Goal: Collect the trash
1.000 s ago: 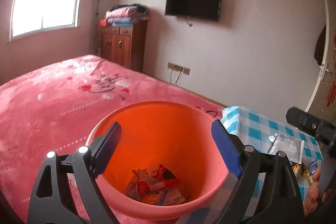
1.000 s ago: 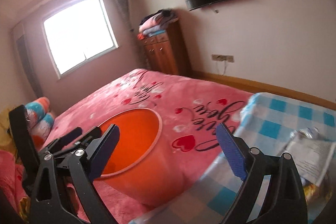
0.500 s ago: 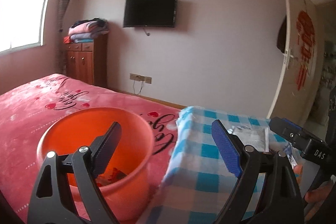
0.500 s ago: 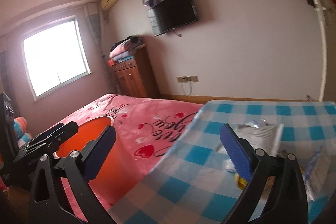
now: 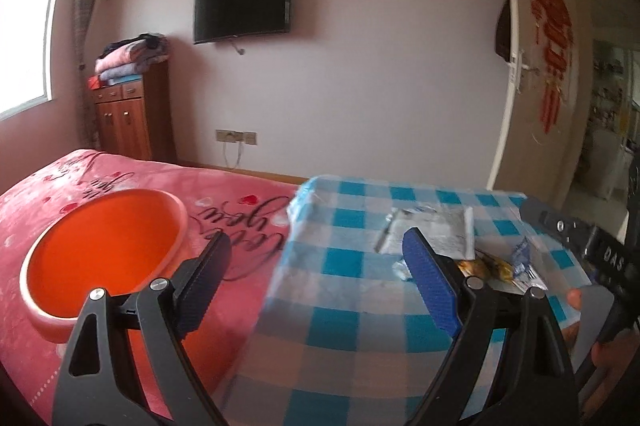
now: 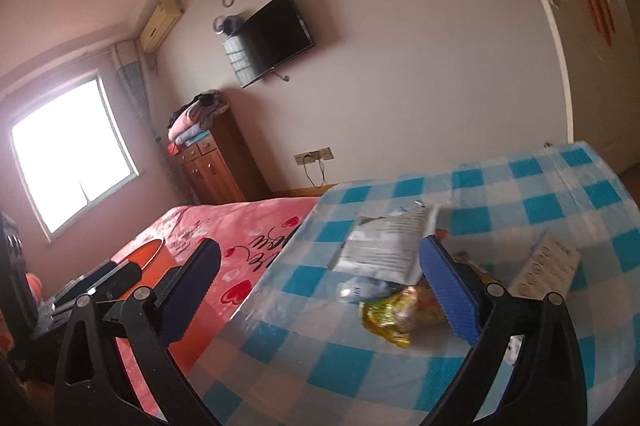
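The left gripper [image 5: 316, 278] has its jaws spread wide with nothing between them, hanging over the near left edge of a table covered with a blue and white checked cloth [image 5: 348, 310]. To its left an orange bucket [image 5: 100, 250] stands on a pink bedspread [image 5: 240, 222] with red hearts and dark script, just beside the table edge.

The right gripper [image 6: 320, 290] also has its jaws spread wide and empty; its jaws have just been opening a little further. It hangs low over the same checked cloth [image 6: 500, 226], tilted so the room leans to one side.

The trash lies in a loose cluster on the table, right of centre and toward the far side. A silver-grey flat packet [image 6: 384, 246] with small print lies farthest, its near edge over a crumpled clear wrapper [image 6: 360, 288]. Just nearer sits a crinkled yellow wrapper [image 6: 394, 314], partly behind the right gripper's blue right finger [image 6: 448, 294]. Right of that finger a small white printed packet [image 6: 548, 268] stands tilted on the cloth.

In the left wrist view the same pile shows past the left gripper's blue finger [image 5: 428, 286], and at the right edge the right gripper's black body shows, with fingertips of the hand [image 5: 600, 350] holding it
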The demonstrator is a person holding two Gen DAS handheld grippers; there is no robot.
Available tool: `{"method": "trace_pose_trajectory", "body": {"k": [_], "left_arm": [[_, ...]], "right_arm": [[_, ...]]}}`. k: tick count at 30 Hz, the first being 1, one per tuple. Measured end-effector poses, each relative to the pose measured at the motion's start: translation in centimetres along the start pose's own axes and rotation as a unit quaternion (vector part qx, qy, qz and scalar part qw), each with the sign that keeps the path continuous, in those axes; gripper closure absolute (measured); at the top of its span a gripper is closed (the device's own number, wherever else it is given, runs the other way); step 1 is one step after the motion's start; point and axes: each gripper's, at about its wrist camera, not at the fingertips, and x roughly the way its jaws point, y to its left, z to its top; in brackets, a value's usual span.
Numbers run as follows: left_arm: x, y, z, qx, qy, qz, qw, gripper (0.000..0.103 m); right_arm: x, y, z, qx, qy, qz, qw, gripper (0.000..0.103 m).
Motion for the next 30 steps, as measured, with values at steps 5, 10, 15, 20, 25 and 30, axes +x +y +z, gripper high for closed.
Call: {"method": "trace_pose_trajectory", "body": {"k": [5, 10, 15, 20, 25, 30], "left_arm": [[1.1, -2.8, -1.1, 0.034, 0.026, -0.004, 0.9991, 0.015], [2.5, -5.0, -2.0, 0.064, 0.056, -0.004, 0.9964, 0.015], [3.9, -6.9, -2.4, 0.062, 0.094, -0.027, 0.9933, 0.015], [5.6, -8.5, -2.3, 0.03, 0.134, -0.063, 0.9885, 0.015], [7.9, -9.9, -2.0, -0.015, 0.173, -0.087, 0.981, 0.015], [10.1, -11.0, -2.1, -0.07, 0.212, -0.119, 0.9674, 0.016]], "right_arm": [[-0.7, -3.0, 0.1, 0.032, 0.008, -0.018, 0.999, 0.005], [-1.8, -6.0, 0.1, 0.055, -0.002, -0.042, 0.998, 0.005], [-2.4, -9.5, 0.3, 0.093, 0.007, -0.069, 0.993, 0.005], [-3.0, -13.7, 0.2, 0.145, 0.015, -0.093, 0.985, 0.005], [-3.1, -17.3, 0.0, 0.185, 0.027, -0.101, 0.977, 0.005], [-2.5, -19.0, -0.3, 0.212, 0.045, -0.071, 0.974, 0.005]]}}
